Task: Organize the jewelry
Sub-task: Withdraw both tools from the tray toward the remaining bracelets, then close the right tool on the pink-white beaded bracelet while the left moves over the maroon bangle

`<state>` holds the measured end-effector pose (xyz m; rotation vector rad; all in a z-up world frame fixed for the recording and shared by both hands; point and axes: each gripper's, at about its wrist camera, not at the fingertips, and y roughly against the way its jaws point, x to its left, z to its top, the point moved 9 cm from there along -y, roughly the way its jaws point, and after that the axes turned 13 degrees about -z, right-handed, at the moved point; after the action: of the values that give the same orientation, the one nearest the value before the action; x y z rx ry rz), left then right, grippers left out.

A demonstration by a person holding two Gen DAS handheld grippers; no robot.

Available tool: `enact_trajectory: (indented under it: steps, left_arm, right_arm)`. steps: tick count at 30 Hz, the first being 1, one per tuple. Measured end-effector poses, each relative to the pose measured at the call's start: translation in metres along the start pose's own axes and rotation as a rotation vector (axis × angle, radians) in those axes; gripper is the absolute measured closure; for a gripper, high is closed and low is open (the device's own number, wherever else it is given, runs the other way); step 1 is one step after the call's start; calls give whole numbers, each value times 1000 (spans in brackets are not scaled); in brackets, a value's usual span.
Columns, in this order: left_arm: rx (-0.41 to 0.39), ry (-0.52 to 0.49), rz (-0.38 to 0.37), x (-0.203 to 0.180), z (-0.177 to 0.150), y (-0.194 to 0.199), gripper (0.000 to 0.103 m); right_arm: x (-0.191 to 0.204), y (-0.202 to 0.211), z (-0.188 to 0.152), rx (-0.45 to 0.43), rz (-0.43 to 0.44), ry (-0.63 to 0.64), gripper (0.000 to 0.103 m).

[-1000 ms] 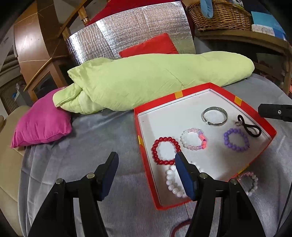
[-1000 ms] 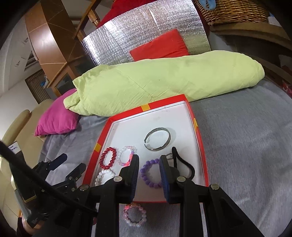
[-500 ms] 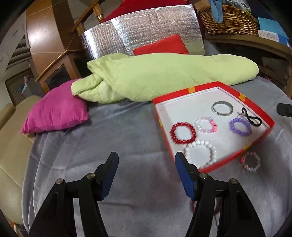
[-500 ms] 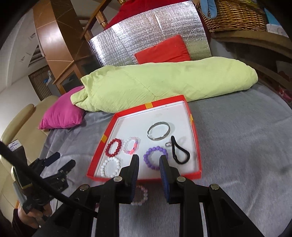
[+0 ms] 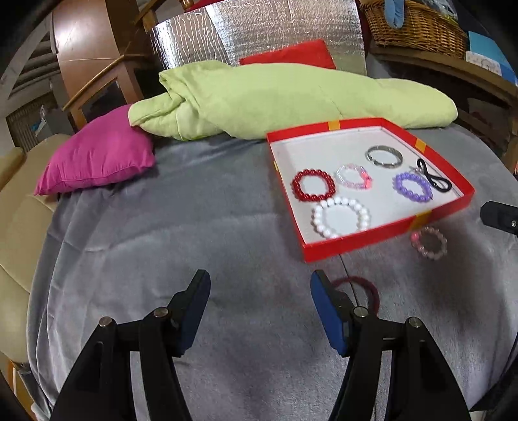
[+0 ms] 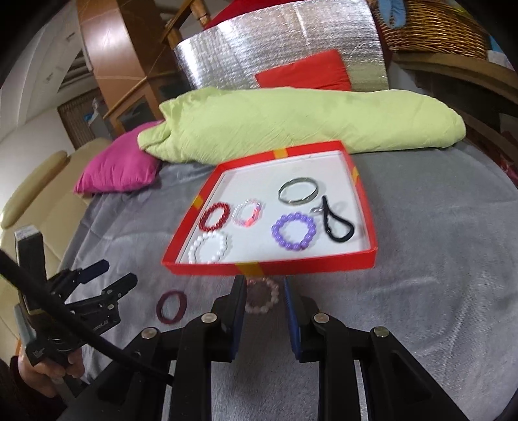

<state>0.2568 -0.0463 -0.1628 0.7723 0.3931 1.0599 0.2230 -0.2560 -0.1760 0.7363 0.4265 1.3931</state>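
A red tray (image 5: pixel 382 231) (image 6: pixel 268 267) with a white floor lies on the grey blanket and holds red (image 5: pixel 313 185), pink-white (image 5: pixel 353 175), white (image 5: pixel 340 217), purple (image 5: pixel 413 187) and silver (image 5: pixel 384 156) bracelets and a black loop (image 5: pixel 435 178). A pale pink bead bracelet (image 5: pixel 430 243) (image 6: pixel 261 296) and a maroon hair band (image 5: pixel 365 288) (image 6: pixel 171 306) lie on the blanket in front of the tray. My left gripper (image 5: pixel 259 285) is open and empty, left of the band. My right gripper (image 6: pixel 264 291) is open, its fingers either side of the pink bracelet.
A rolled green quilt (image 5: pixel 291 97) lies behind the tray, a magenta pillow (image 5: pixel 97 155) at the left. A silver foil mat (image 6: pixel 281 55), red cushion and wicker basket (image 5: pixel 417 29) stand at the back. A beige sofa (image 5: pixel 19 233) borders the left.
Both grippers have pulled back from the tray toward me. The maroon band and pink bracelet outside the tray have come into fuller view. The right gripper has opened a little wider.
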Motion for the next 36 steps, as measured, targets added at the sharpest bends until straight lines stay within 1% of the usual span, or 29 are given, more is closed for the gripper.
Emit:
enact_trajectory:
  steps: [4, 10, 12, 14, 16, 25, 36]
  left_arm:
    - [5, -18, 8, -5, 0, -2, 38]
    - [17, -19, 2, -8, 1, -8, 38]
    - [23, -22, 1, -9, 2, -10, 38]
    - [32, -23, 0, -10, 1, -13, 38]
    - [38, -22, -2, -10, 1, -15, 38]
    - [70, -22, -18, -15, -1, -23, 38]
    - [90, -12, -23, -14, -4, -25, 38]
  right_arm:
    - [3, -5, -5, 16, 2, 18, 78]
    - [1, -10, -7, 38, 2, 20, 78]
    - [0, -12, -8, 46, 1, 25, 76]
    - [0, -14, -10, 53, -1, 31, 72]
    - [0, -14, -11, 55, -2, 38, 70]
    - [-2, -17, -15, 77, -5, 50, 70]
    - [7, -24, -19, 102, -9, 57, 70]
